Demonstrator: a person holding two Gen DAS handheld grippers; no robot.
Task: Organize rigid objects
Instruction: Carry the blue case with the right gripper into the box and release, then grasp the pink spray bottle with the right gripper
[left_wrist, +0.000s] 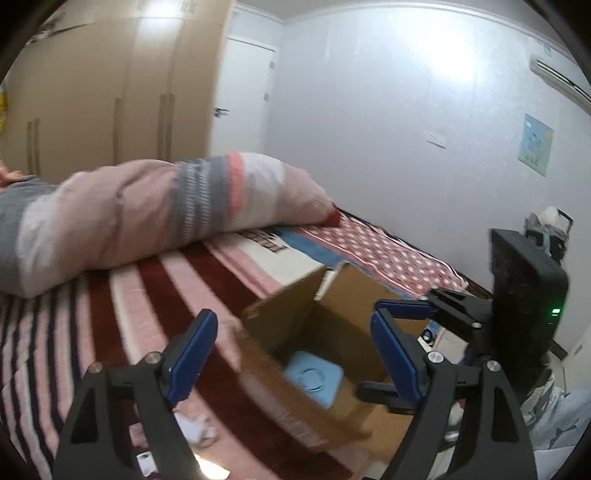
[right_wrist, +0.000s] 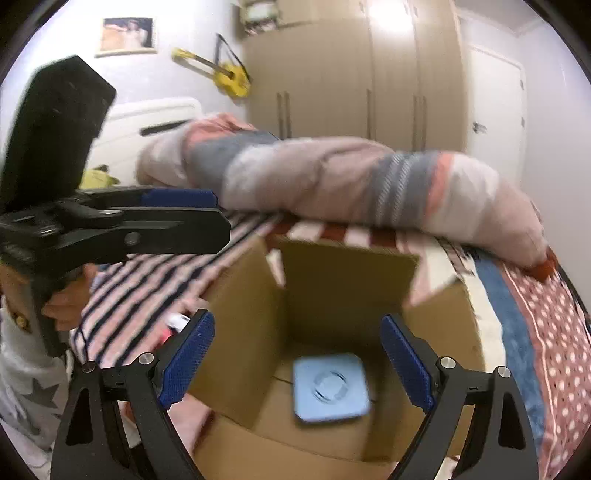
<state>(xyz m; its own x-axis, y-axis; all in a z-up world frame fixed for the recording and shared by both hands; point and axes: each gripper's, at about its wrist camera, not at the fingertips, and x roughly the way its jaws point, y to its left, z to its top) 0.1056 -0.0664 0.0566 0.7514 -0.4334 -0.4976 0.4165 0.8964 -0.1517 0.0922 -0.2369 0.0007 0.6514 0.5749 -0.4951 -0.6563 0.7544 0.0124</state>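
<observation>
Box: an open brown cardboard box (right_wrist: 332, 332) stands on the striped red, pink and white bedspread (left_wrist: 122, 295), flaps up, near the bed's near edge.
Stowed so far: one flat, light-blue square plastic object with a round moulded centre (right_wrist: 330, 386) lies on the box floor; nothing else shows inside.
Left gripper (left_wrist: 295, 358): blue-padded jaws spread wide and empty, hovering above the left side of the box.
Right gripper (right_wrist: 297, 360): jaws likewise wide apart, holding nothing, looking straight down into the box over the blue object.
Still loose: small white items (left_wrist: 195, 430) lie on the bedspread left of the box, near the edge; motion blur makes it hard to say what they are, possibly more things to pack.
Background: a rolled pink and grey striped duvet (left_wrist: 147, 210) lies across the far side of the bed.
Progress: early by my reading; one piece is boxed, both grippers are free, and the loose items remain.
</observation>
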